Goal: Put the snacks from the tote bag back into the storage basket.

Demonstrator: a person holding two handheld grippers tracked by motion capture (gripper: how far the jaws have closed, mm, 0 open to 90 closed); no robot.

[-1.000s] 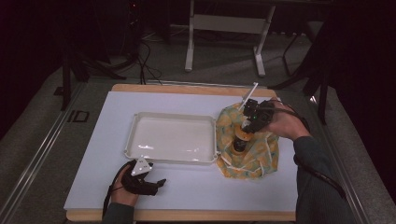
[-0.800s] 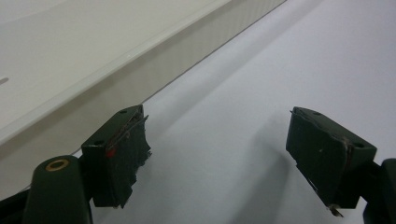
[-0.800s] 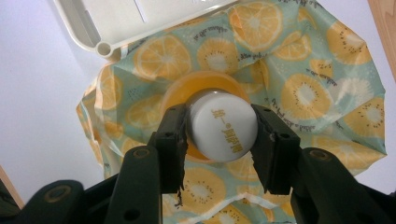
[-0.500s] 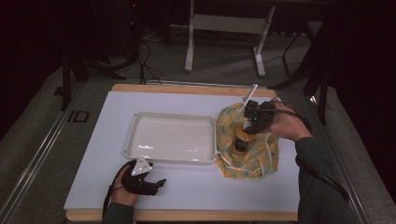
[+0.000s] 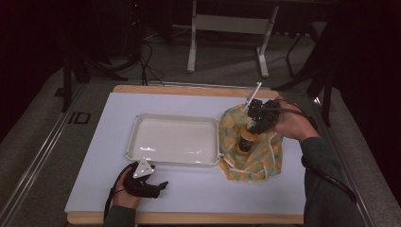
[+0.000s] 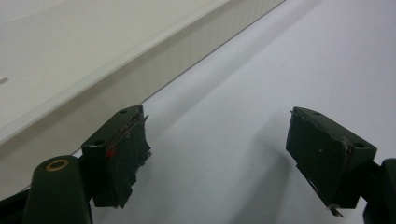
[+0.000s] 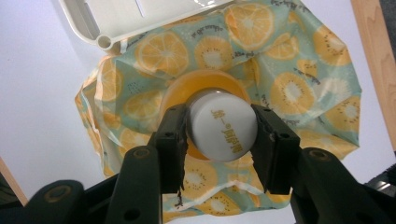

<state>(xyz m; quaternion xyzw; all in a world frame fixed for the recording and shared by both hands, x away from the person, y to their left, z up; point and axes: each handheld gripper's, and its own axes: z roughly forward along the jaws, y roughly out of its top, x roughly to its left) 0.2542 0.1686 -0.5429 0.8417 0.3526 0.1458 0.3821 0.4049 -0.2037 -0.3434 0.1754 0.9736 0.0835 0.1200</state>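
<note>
Right gripper point(image 7: 219, 140) clamps bottle point(image 7: 222, 130) standing in fruit-print bag point(image 7: 299, 88).

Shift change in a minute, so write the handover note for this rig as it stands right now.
Right gripper: shut on the white cap of the bottle, pointing down at it; the bottle stands in the fruit-print bag.
Left gripper: open, nothing between the jaws, resting on the table just in front of the white tray.
Things: the tray is empty, mid-table; the bag lies at its right edge, touching one corner.
Done: bottle gripped by the cap.
Left: bottle not yet out of the bag; probably lift it clear and set it in the tray, perhaps steadying the bag with the left gripper.
</note>
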